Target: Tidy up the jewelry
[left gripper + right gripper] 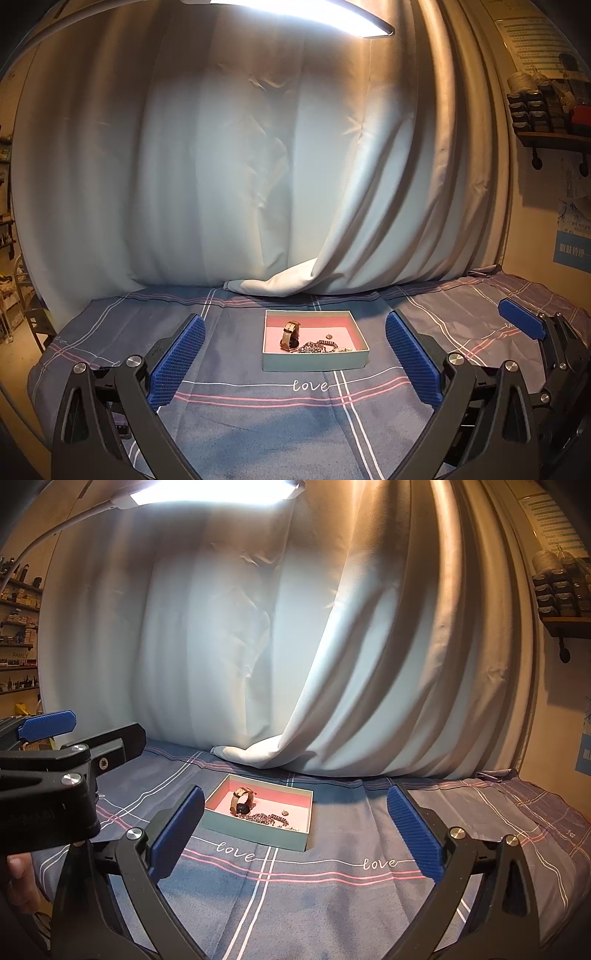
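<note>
teal box (314,360) is sitting on the plaid cloth (258,424), holding a watch (289,335) and chain (320,347); left gripper (295,363) and right gripper (295,834) are both gaping apart, empty.

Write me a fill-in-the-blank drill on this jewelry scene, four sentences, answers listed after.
1. The watch lies inside the open ____.
2. The inner floor of the box is coloured ____.
3. The word stitched on the checked cloth in front of the box reads ____.
4. The left gripper and the right gripper both have their jaws ____.

Missing words: box; pink; love; open
</note>
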Motion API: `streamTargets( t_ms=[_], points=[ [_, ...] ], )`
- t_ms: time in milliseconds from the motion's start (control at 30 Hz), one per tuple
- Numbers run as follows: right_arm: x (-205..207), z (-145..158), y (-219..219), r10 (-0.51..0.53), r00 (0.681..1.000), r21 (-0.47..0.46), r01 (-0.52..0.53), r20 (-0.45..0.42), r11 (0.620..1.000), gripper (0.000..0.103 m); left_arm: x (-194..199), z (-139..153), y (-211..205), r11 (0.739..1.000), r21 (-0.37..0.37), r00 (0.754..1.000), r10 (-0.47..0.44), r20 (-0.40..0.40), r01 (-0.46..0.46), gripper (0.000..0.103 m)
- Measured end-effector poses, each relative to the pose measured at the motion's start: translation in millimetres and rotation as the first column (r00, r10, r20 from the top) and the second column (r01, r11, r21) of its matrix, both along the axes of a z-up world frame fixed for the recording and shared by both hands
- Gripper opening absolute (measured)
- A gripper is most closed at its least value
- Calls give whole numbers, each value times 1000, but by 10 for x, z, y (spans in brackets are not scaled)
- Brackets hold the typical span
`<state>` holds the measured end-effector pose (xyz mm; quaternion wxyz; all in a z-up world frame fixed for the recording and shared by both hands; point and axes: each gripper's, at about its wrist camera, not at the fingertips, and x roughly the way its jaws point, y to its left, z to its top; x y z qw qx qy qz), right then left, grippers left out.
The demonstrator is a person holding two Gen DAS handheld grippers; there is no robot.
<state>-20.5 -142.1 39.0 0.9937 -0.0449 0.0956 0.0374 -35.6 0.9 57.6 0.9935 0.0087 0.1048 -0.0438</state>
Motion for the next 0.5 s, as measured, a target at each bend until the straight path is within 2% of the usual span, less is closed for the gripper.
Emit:
streamTargets(
  t_ms=[500],
  points=[
    [46, -17, -32, 1, 1000, -1, -1, -8, 1000, 98, 43, -10, 26, 1000, -13, 1000, 11, -24, -11, 97]
  ],
)
